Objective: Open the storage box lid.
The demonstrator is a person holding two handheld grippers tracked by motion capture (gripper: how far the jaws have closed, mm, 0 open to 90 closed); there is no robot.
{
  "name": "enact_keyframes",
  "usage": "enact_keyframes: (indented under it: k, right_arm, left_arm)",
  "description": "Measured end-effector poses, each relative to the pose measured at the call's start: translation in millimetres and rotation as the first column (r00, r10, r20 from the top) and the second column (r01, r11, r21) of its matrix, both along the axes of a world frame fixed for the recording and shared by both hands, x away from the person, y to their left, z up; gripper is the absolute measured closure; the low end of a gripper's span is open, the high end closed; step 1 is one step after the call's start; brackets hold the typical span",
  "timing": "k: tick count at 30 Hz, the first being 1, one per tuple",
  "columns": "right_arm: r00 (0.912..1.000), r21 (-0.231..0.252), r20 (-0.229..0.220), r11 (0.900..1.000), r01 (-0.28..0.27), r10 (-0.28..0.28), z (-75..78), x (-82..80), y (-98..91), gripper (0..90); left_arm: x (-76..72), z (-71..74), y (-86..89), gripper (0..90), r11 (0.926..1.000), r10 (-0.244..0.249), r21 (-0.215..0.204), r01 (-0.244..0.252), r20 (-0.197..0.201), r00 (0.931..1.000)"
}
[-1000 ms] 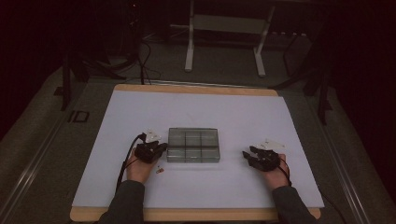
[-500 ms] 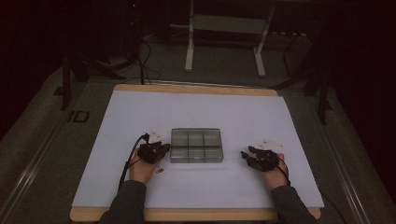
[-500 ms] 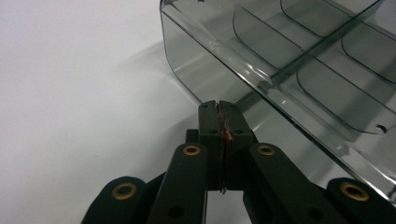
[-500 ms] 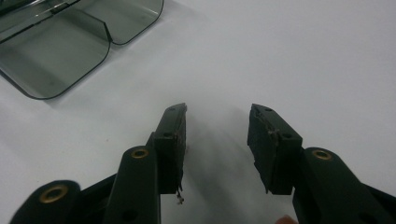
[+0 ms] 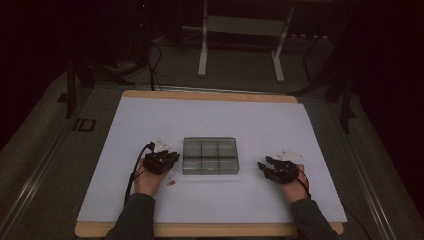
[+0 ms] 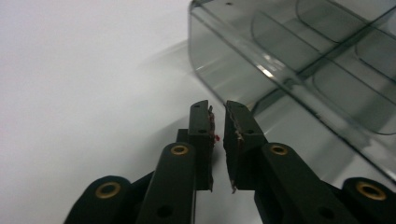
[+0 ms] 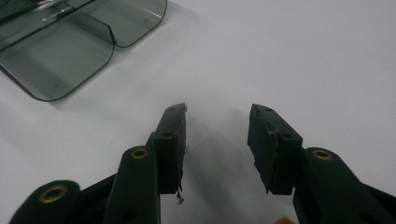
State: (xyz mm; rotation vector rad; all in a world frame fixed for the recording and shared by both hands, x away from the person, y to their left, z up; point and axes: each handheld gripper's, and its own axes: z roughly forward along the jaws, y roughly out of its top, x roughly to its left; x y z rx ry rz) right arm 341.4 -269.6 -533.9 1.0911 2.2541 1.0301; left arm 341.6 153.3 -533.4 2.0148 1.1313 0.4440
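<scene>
High view: left gripper, jaws nearly closed on nothing, and wide-open right gripper flank the clear tray.

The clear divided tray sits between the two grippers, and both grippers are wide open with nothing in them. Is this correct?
Not quite. The tray does sit between them, but only the right gripper is wide open. The left gripper view shows the left gripper with its jaws almost closed, a thin gap between them and nothing clearly held.
</scene>
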Motion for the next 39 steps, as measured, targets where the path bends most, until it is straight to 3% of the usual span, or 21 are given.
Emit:
enact_keyframes:
  k: [11, 20, 26, 39]
  right_arm:
    - [0.9995, 0.036, 0.002, 0.9989, -0.031, 0.031, 5.5, -3.8, 4.0, 59.3]
    - [0.9974, 0.066, 0.008, 0.9952, -0.072, 0.071, 13.9, -11.4, 15.4, 70.2]
    - [0.996, 0.086, 0.007, 0.9922, -0.09, 0.09, 19.6, -14.4, 22.7, 77.6]
    - [0.9867, 0.146, 0.023, 0.9758, -0.162, 0.161, 36.7, -20.7, 43.3, 89.8]
  left_arm:
    - [-2.6, -1.8, 10.8, 75.3, 0.9988, 0.043, 0.022, -0.043, -0.008, 0.999]
    - [-1.5, -5.6, 13.6, 73.6, 0.9967, 0.069, 0.043, -0.068, -0.01, 0.9976]
    - [0.2, -6.7, 14.4, 73.9, 0.9967, 0.075, 0.03, -0.075, -0.01, 0.9971]
    - [-0.7, -7.0, 12.4, 71.9, 0.9965, 0.072, 0.043, -0.072, -0.003, 0.9974]
